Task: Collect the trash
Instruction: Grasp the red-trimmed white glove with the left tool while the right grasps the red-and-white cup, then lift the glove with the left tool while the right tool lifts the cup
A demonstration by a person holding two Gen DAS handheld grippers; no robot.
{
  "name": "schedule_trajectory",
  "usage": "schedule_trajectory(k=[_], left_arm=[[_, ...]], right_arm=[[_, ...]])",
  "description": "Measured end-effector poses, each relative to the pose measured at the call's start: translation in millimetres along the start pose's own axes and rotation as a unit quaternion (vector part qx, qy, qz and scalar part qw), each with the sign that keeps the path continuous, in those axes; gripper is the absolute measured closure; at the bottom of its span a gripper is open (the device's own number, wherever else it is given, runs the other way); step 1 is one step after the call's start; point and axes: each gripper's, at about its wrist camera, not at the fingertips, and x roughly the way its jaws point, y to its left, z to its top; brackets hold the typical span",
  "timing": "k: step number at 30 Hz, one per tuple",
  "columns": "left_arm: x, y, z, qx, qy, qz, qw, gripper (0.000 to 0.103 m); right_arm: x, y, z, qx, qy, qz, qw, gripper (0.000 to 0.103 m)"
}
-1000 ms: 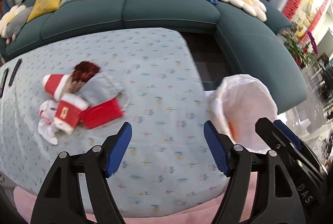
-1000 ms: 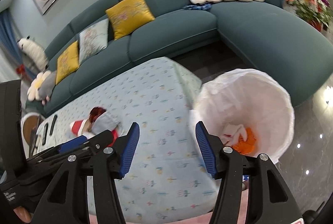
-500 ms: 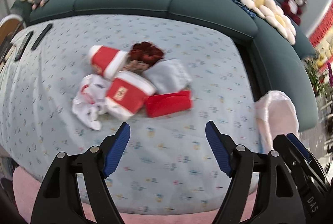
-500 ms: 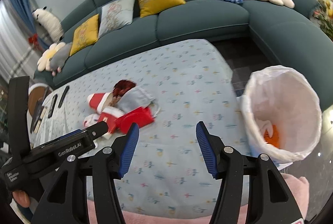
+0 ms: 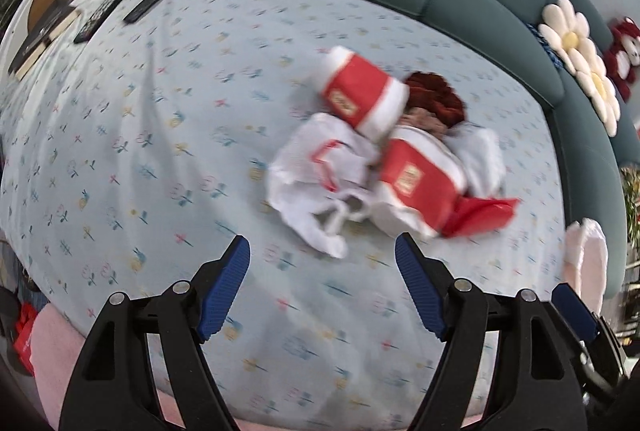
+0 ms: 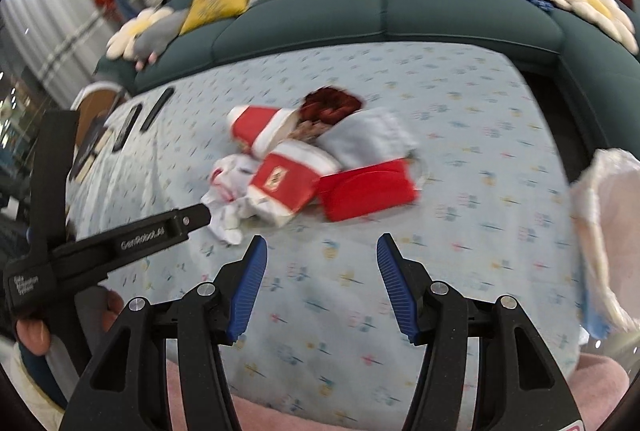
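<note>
Left wrist view: your left gripper has fingers spread, nothing between them. The trash pile lies ahead on the tabletop. Take the white crumpled bag first; it's nearest.

Right wrist view: right gripper fingers spread, empty. The red flat packet is closest; the lined bin is at the right edge.

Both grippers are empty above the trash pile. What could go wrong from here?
1. The pile is tangled: grabbing one red cup may drag the white bag or knock its neighbours.
2. The bin sits past the table edge, so a carried piece could drop short.
3. Both open grippers converging may collide.
</note>
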Motion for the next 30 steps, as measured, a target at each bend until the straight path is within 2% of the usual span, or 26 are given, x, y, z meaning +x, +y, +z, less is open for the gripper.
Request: schedule_trajectory(k=[8, 11, 14, 18, 21, 22, 26, 27, 30], left_arm=[[34, 18, 33, 0.003, 0.027, -0.012, 0.9996, 0.032], [47, 20, 42, -0.001, 0.037, -0.021, 0.9991, 0.032], [58, 19, 47, -0.005, 0.049, -0.031, 0.9983, 0.035], [72, 17, 51, -0.008, 0.063, -0.045, 0.997, 0.043], [78, 15, 51, -0.006, 0.069, -0.05, 0.9963, 0.052], [80, 15, 51, -0.004, 0.071, -0.051, 0.9962, 0.058], [82, 16, 48, -0.004, 0.07, -0.048, 0.9964, 0.072], [81, 16, 48, -0.004, 0.07, -0.047, 0.9964, 0.081], [79, 19, 46, -0.009, 0.071, -0.05, 0.9962, 0.089]], right_arm=[[59, 33, 15, -0.036, 0.039, 0.022, 0.998, 0.051], [78, 40, 21, -0.049, 0.054, 0.022, 0.997, 0.059], [93, 42, 25, -0.059, 0.062, 0.022, 0.996, 0.06], [109, 45, 29, -0.073, 0.074, 0.023, 0.994, 0.062], [120, 48, 30, -0.084, 0.084, 0.023, 0.993, 0.072], [122, 48, 30, -0.087, 0.085, 0.023, 0.992, 0.076], [123, 48, 31, -0.087, 0.08, 0.029, 0.993, 0.076], [123, 48, 31, -0.086, 0.08, 0.03, 0.993, 0.076], [116, 47, 29, -0.085, 0.075, 0.033, 0.993, 0.078]])
